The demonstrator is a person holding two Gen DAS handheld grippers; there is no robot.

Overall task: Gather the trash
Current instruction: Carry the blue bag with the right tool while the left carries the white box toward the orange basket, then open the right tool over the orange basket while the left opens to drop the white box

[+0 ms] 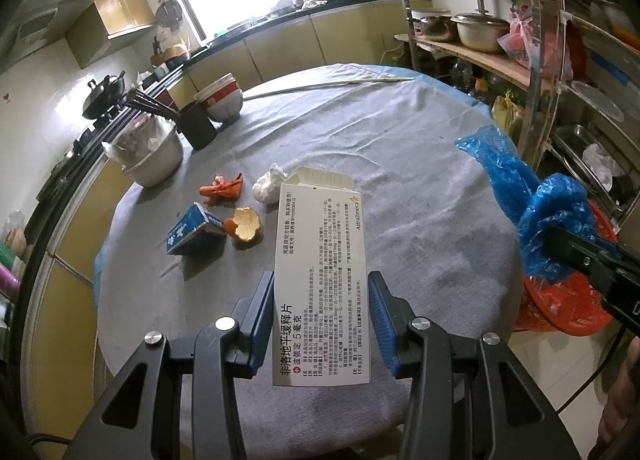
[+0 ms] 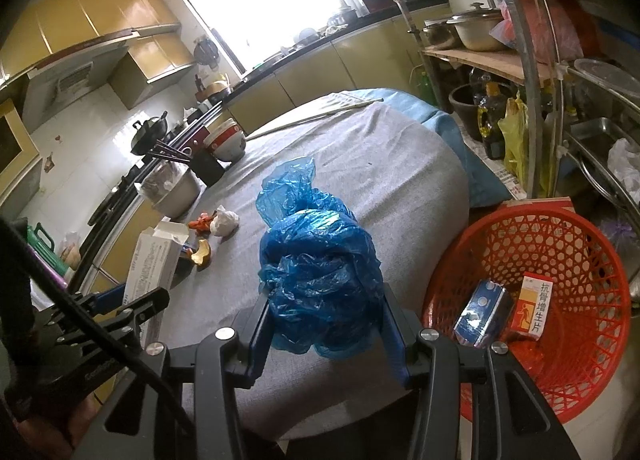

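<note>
Right wrist view shows two boxes [image 2: 504,312] already in the red basket [image 2: 580,244], jaws gripping blue bag [image 2: 320,272] and white carton [image 1: 320,280], peels [image 1: 244,224] left.

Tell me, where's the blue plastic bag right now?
The blue bag sits bunched between the right gripper fingers, above the table's near edge, just left of the red basket.
</note>
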